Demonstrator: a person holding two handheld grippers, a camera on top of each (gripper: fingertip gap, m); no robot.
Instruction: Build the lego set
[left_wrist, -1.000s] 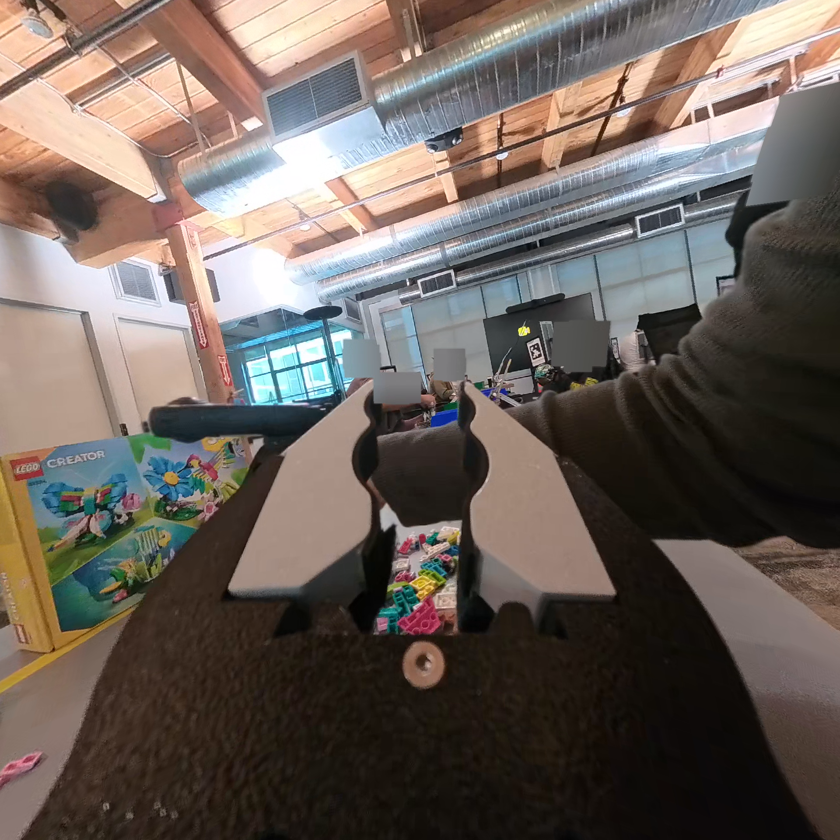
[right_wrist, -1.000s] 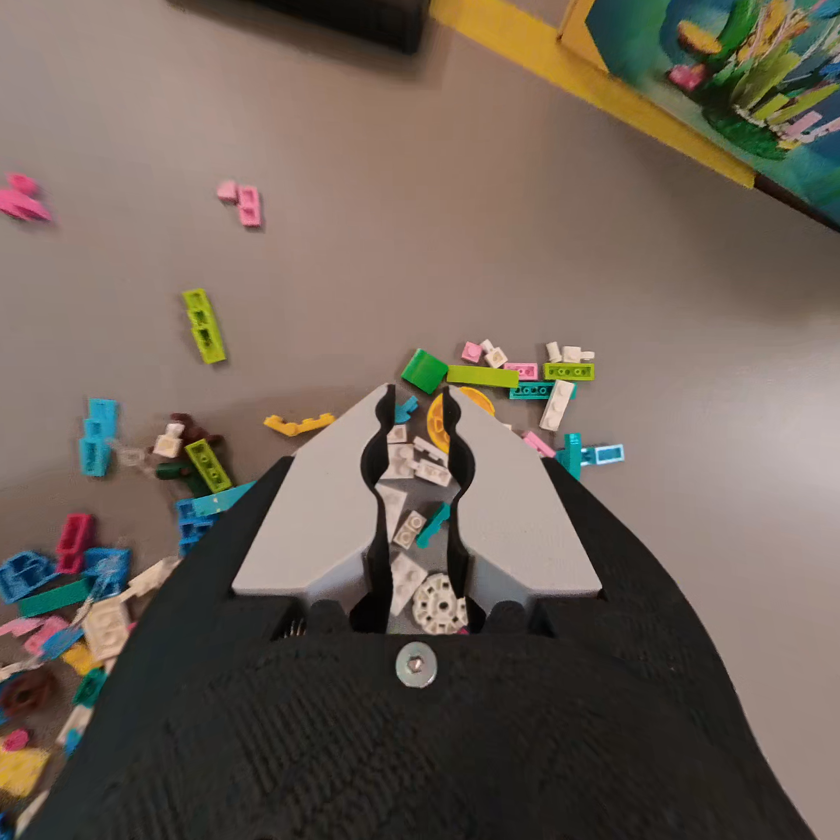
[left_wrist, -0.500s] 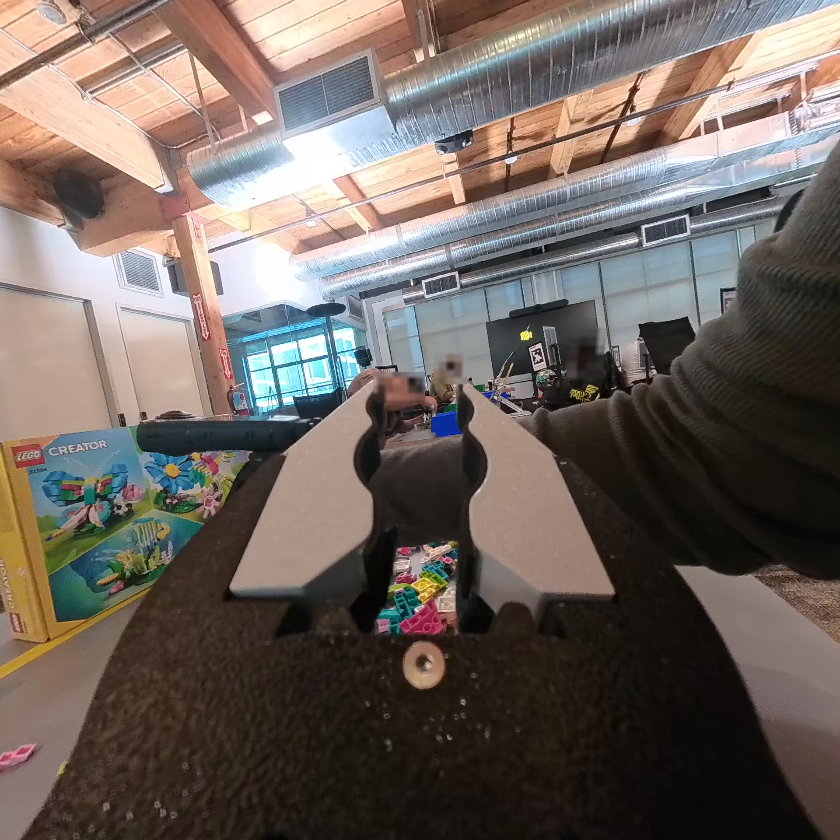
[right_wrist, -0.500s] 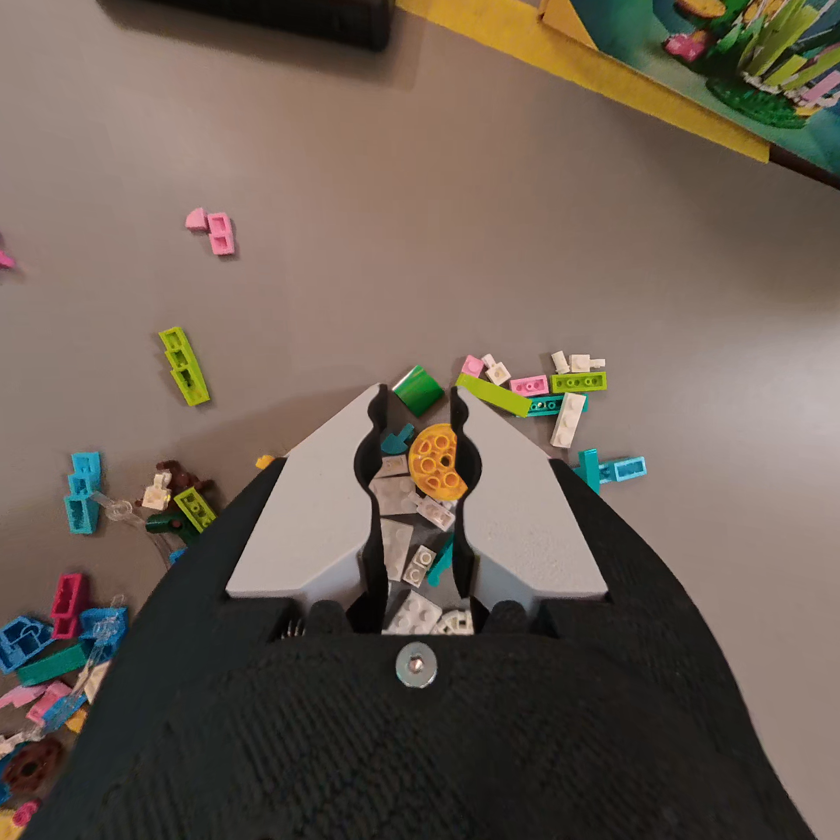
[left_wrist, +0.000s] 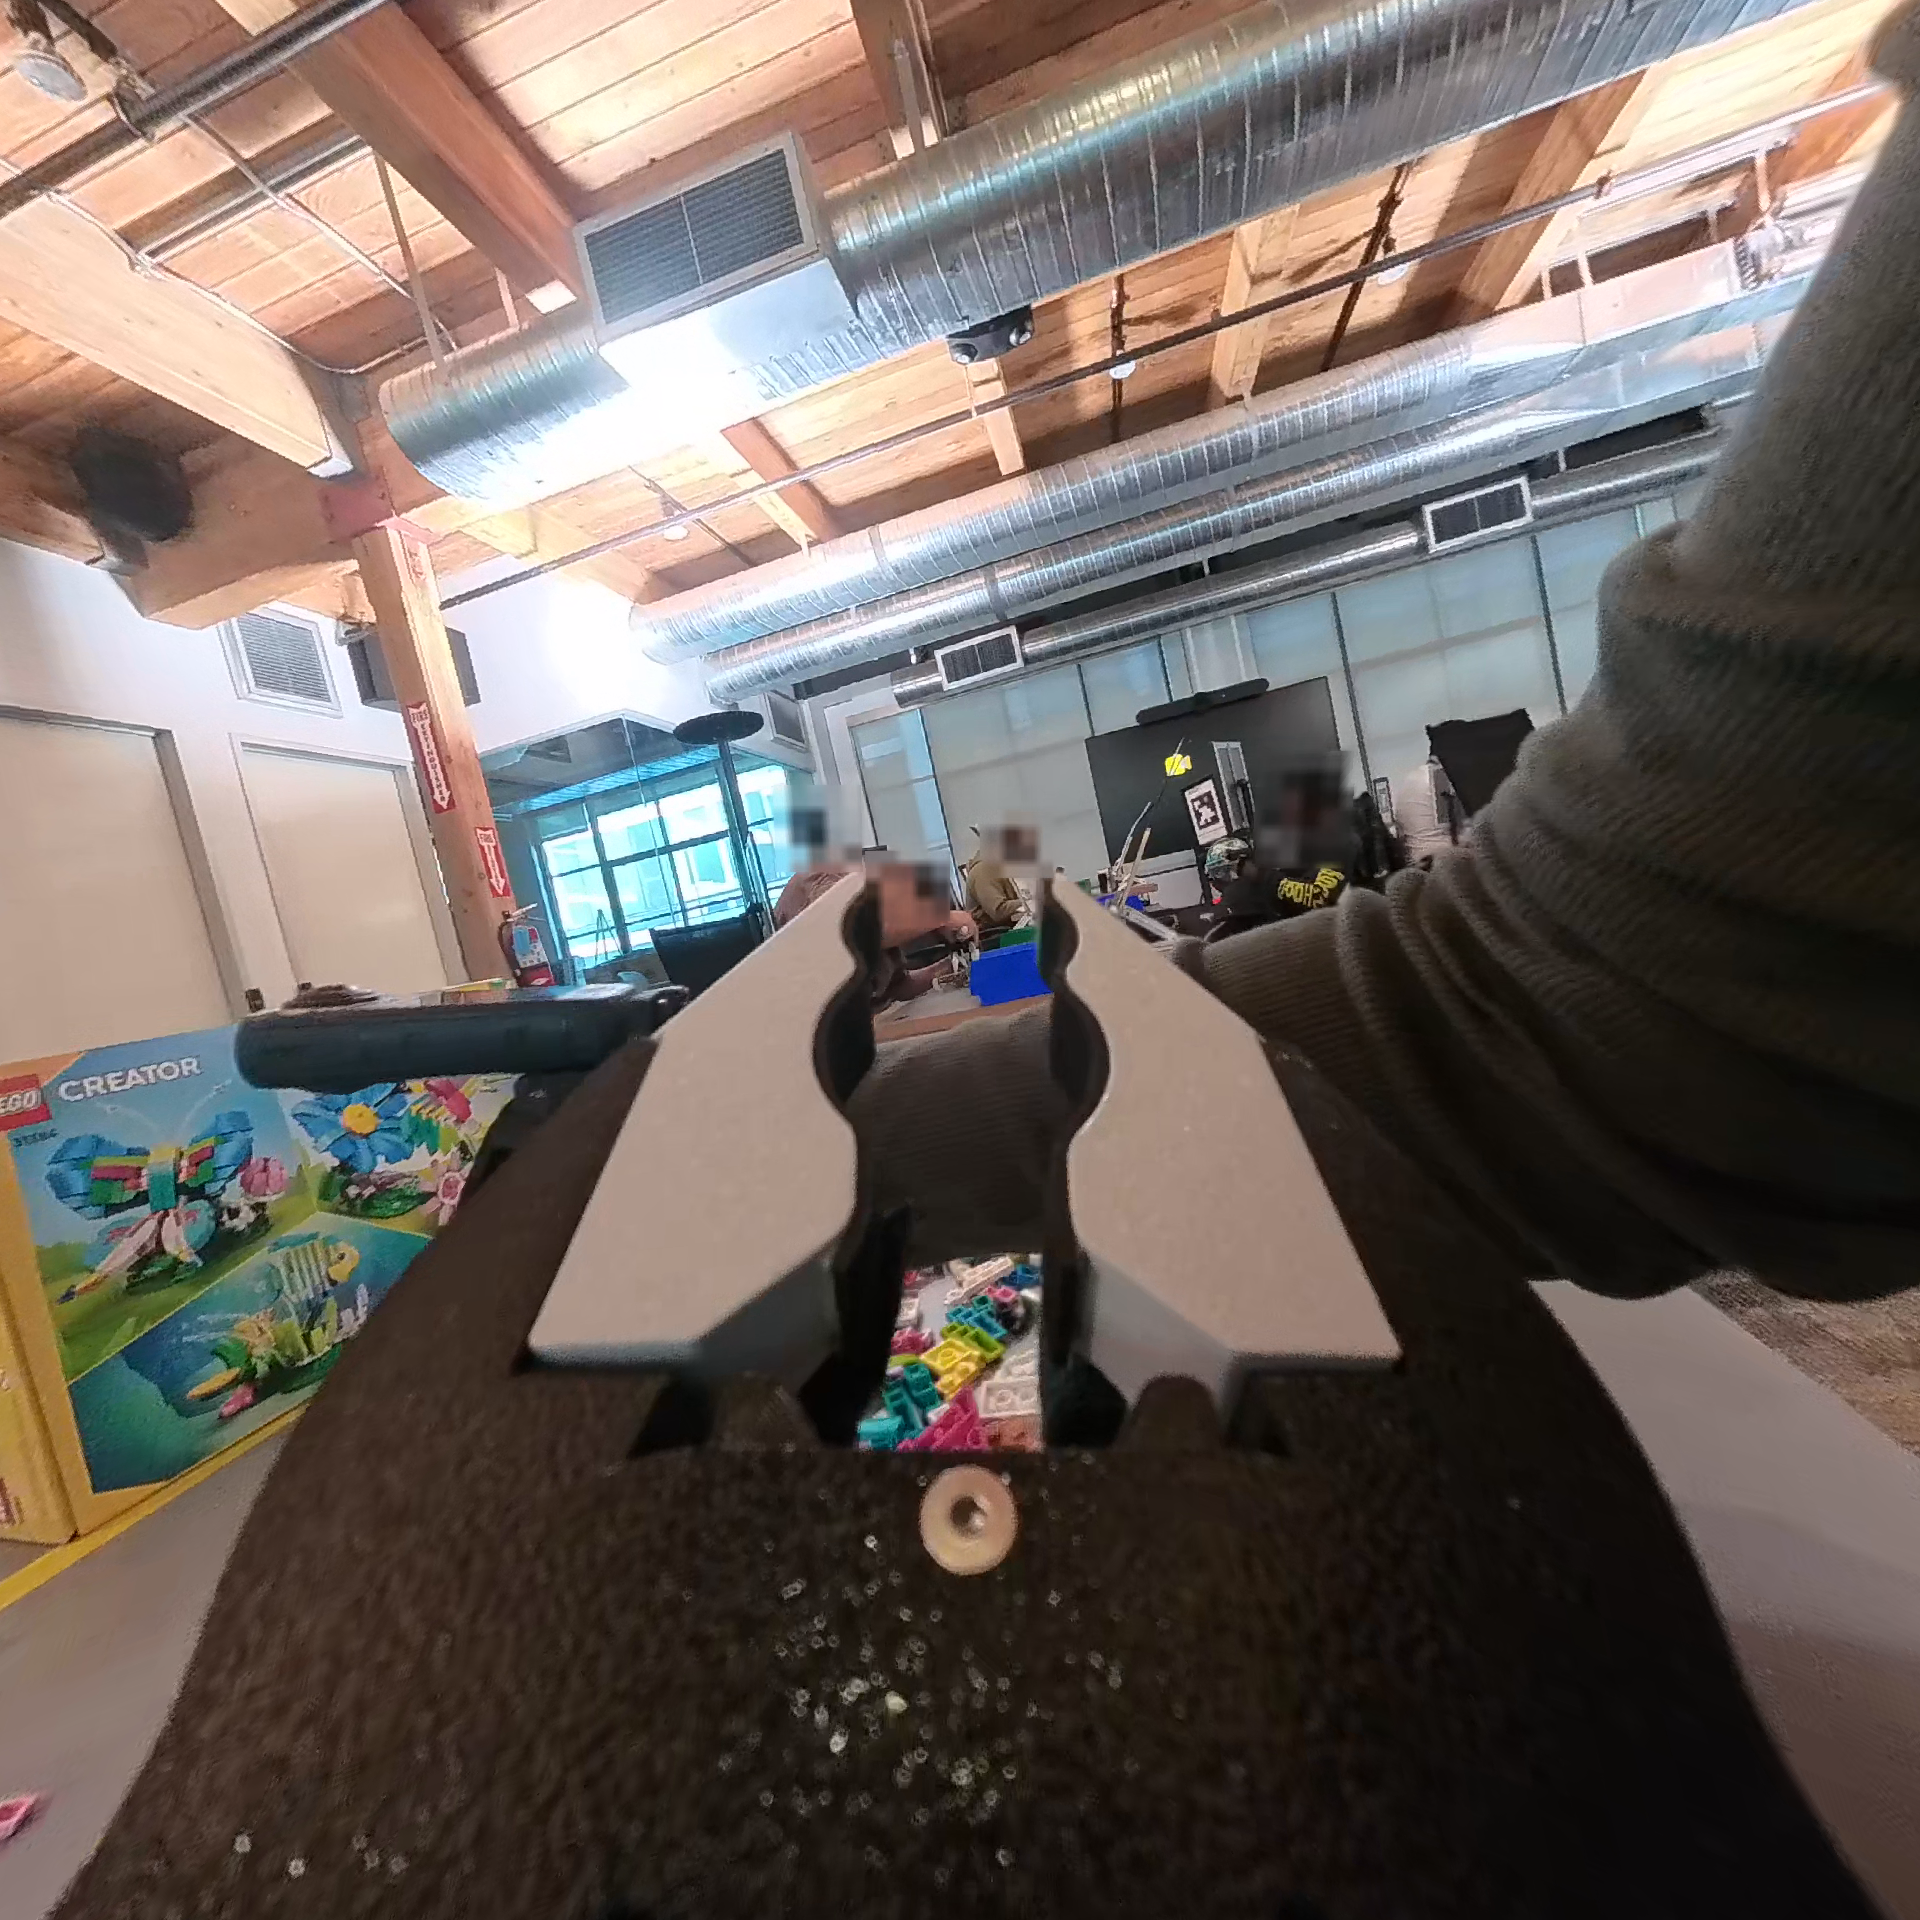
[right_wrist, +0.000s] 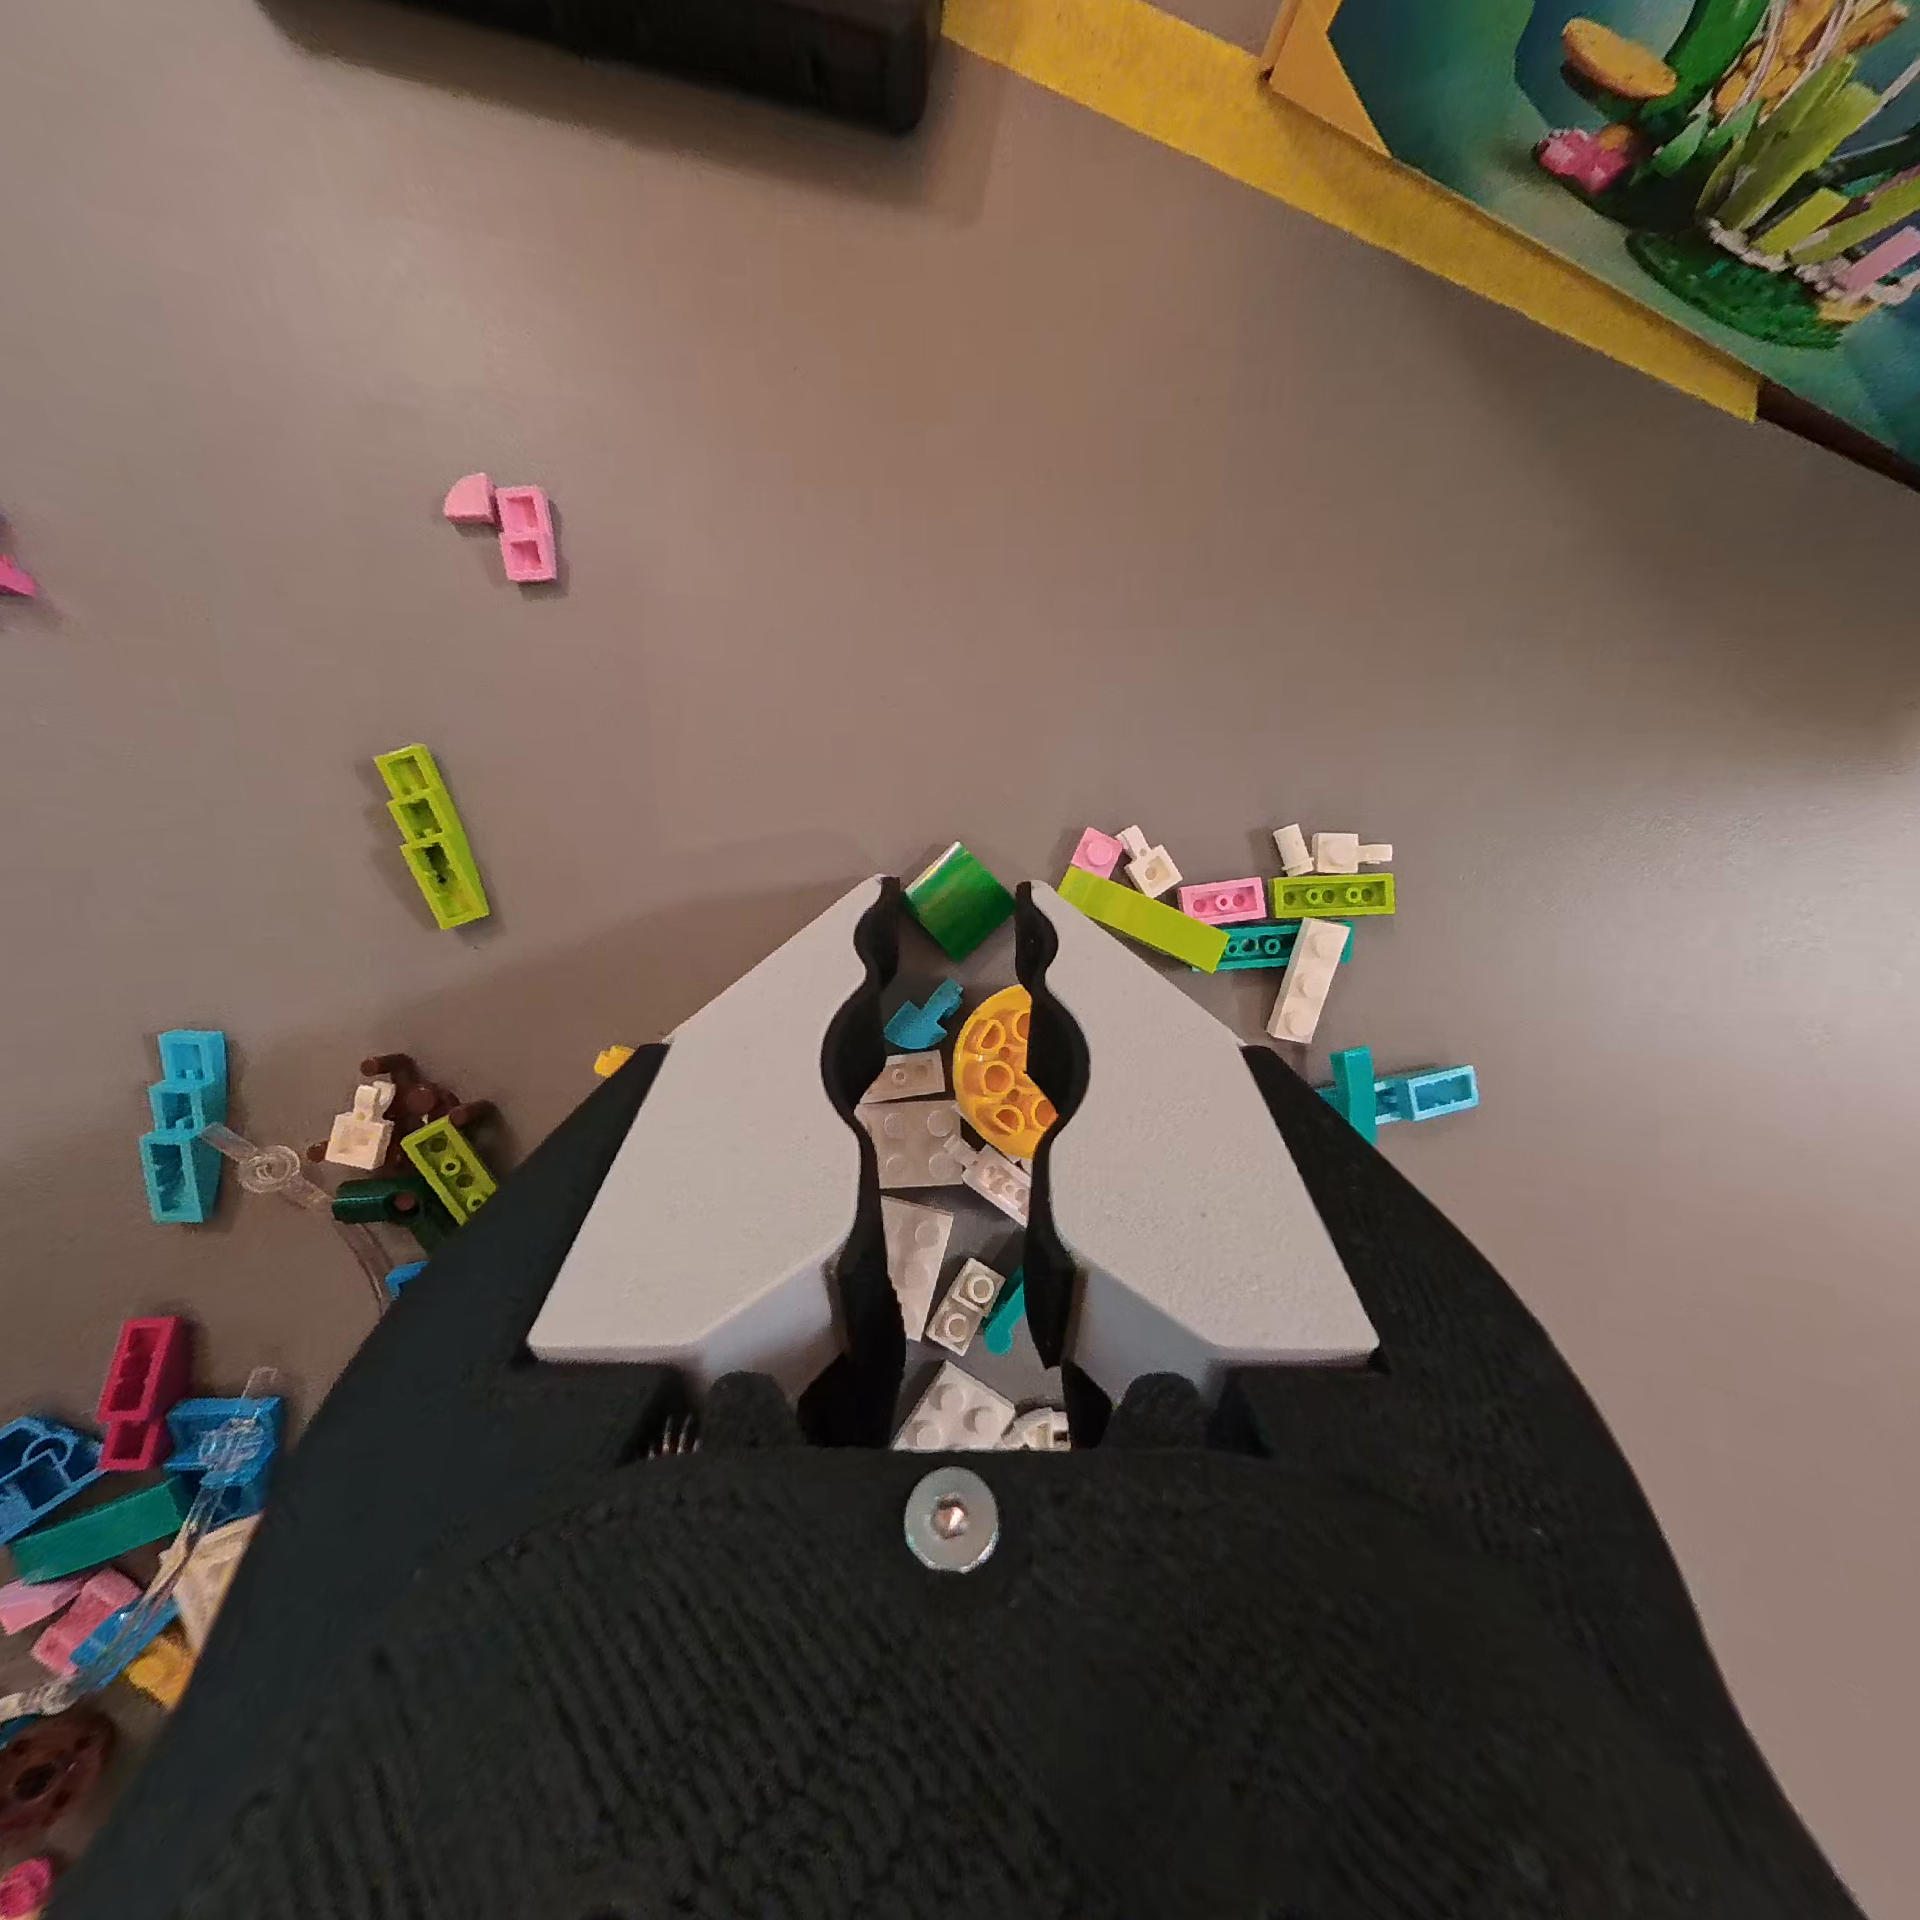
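Lying between right hand-held gripper (right_wrist: 954, 899) fingers: orange disc (right_wrist: 1000, 1070).

Loose multicoloured lego pieces (right_wrist: 1288, 925) lie scattered flat on grey tabletop (right_wrist: 935, 520).

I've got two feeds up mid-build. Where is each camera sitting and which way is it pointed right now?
Left wrist view: on the left gripper, tilted up across the room at wooden ceiling and silver ducts; its grey fingers stand apart, empty, with the person's olive knit sleeve crossing behind.
Right wrist view: on the right gripper, looking down at the grey tabletop; open fingers frame an orange half-round plate and a green square tile.
Shared: the colourful set box and loose bricks.
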